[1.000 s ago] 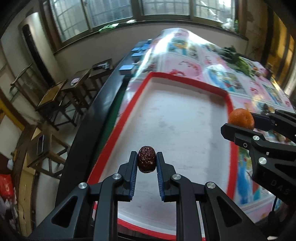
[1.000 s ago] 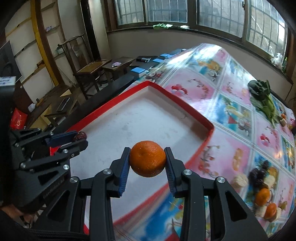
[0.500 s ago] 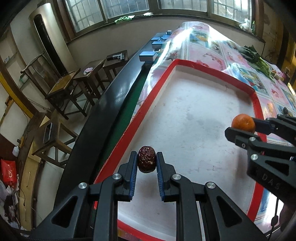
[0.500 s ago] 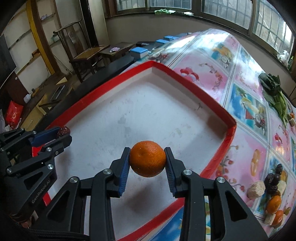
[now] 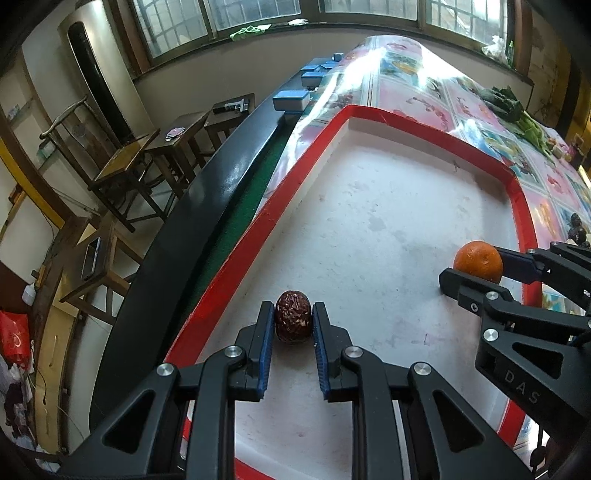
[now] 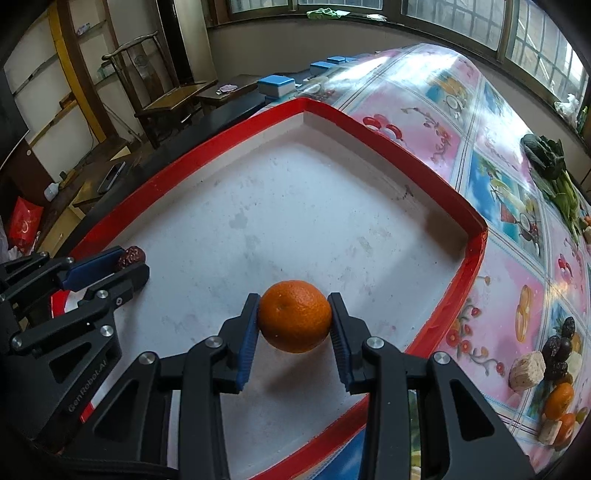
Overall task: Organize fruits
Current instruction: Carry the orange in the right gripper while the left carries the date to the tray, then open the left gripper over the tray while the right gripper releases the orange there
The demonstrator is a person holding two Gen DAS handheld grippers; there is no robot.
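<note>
Fruit is carried in both grippers: one wrinkled dark-red jujube [image 5: 293, 322] is clamped between the jaws of the left gripper [image 5: 293, 326], one round orange mandarin [image 6: 294, 315] between the jaws of the right gripper [image 6: 294, 321]. Since the earlier frames both have been lowered closer to the white red-rimmed tray [image 6: 373, 146], which fills more of each view. More fruit is heaped on the counter [image 6: 436, 107] to the right.

Daylit windows [image 5: 258, 14] line the pale wall above wooden chairs [image 6: 166, 92] and small tables [image 5: 177, 136].
</note>
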